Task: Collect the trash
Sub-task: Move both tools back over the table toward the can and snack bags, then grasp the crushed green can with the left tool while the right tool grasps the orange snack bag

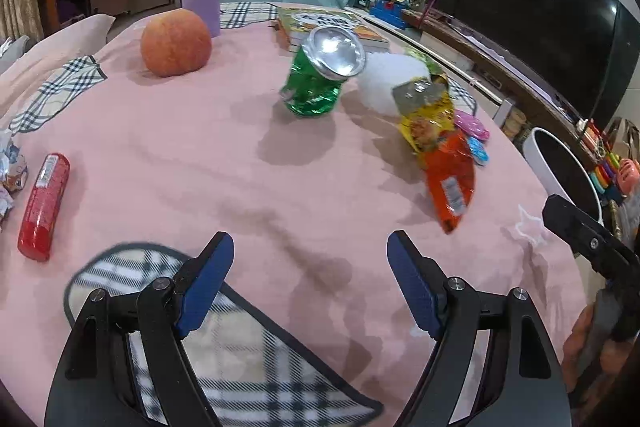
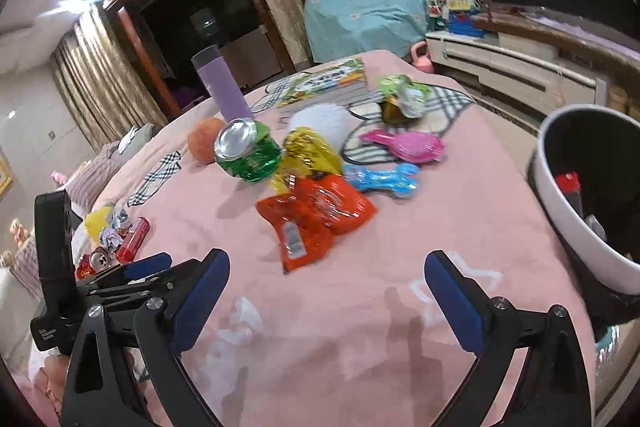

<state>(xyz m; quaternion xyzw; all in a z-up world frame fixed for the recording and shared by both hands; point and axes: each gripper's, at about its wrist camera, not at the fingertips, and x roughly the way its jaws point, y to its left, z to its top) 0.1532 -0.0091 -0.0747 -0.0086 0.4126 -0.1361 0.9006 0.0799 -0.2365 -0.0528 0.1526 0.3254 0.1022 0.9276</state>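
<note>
On pink tablecloth [image 1: 200, 155], crushed green can [image 1: 320, 75] well ahead of left gripper [image 1: 310, 283] (spread, empty), right gripper [image 2: 326, 291] likewise spread

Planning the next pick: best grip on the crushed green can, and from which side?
Grip the crumpled green wall of the can, below its silver end, which tilts up toward the cameras. Come from the near side with the open right tongs, closing across the dented waist; the orange wrapper crowds its right.
</note>
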